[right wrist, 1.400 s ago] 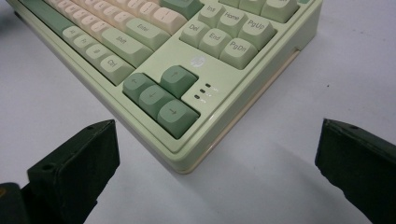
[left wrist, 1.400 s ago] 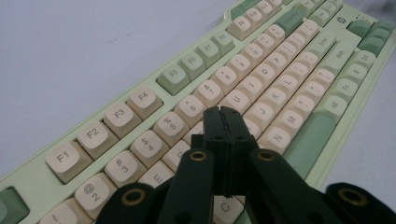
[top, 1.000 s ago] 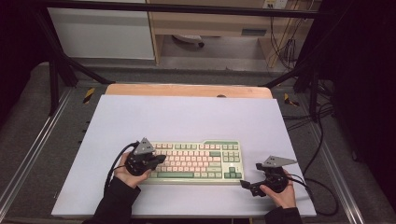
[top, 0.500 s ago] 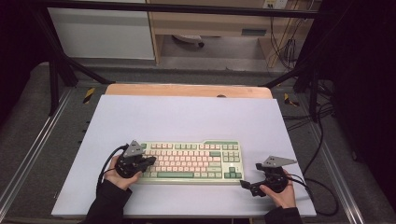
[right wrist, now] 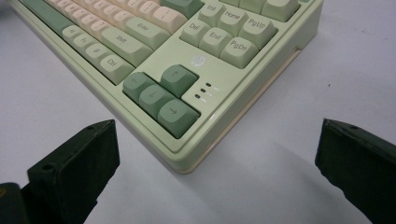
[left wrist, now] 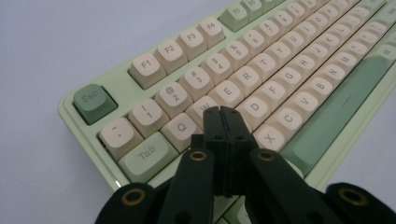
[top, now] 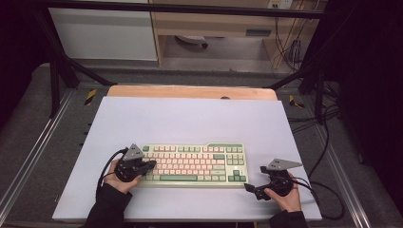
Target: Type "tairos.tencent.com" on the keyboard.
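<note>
Glossy pale-green keyboard [left wrist: 299,93] of rounded cream keycaps under clenched left tool [left wrist: 227,112]; right tool [right wrist: 215,154] released, matte black.

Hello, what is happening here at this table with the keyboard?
A person holds a claw in each hand over a green and cream keyboard on a white table. The left claw is shut, with its tip over the keys near W and S. The right claw is open and points at the keyboard's arrow-key corner without touching it.
</note>
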`<state>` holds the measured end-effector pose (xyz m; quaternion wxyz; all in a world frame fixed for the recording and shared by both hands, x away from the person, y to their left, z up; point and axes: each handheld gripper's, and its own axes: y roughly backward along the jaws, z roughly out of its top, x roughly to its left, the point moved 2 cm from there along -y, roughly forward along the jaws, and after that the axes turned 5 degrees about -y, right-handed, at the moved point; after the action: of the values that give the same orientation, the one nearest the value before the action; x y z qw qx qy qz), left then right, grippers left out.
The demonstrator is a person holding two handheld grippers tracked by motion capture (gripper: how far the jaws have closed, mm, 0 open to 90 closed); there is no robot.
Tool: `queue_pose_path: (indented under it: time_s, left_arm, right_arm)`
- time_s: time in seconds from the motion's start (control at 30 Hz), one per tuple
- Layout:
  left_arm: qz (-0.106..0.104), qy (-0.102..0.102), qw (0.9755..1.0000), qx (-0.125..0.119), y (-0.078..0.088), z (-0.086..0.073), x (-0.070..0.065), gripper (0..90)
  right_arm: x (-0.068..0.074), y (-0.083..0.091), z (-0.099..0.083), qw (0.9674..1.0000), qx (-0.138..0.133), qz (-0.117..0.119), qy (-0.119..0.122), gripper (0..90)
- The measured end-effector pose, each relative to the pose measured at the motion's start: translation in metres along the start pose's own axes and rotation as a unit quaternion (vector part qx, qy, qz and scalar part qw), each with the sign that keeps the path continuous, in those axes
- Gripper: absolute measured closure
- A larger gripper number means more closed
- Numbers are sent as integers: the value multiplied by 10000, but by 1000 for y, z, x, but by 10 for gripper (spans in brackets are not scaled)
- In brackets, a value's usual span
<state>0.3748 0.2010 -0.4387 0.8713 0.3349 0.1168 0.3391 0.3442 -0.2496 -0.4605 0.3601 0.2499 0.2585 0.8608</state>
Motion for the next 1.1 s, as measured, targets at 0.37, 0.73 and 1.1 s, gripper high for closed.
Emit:
queue_pose_path:
  time_s: [0.37, 0.73, 1.1]
  left_arm:
    - [0, -3, 10000, -6, -1, -4, 1, 900]
    - [2, -27, 9998, -172, 12, -1, 1, 899]
    - [21, -20, 9997, -234, 23, -8, 5, 899]
  right_arm:
    - [0, 1, 0, 10000, -7, 22, -11, 3]
    - [7, 3, 6, 9999, -96, 85, 36, 3]
    - [21, 2, 18, 9996, -188, 43, 198, 3]
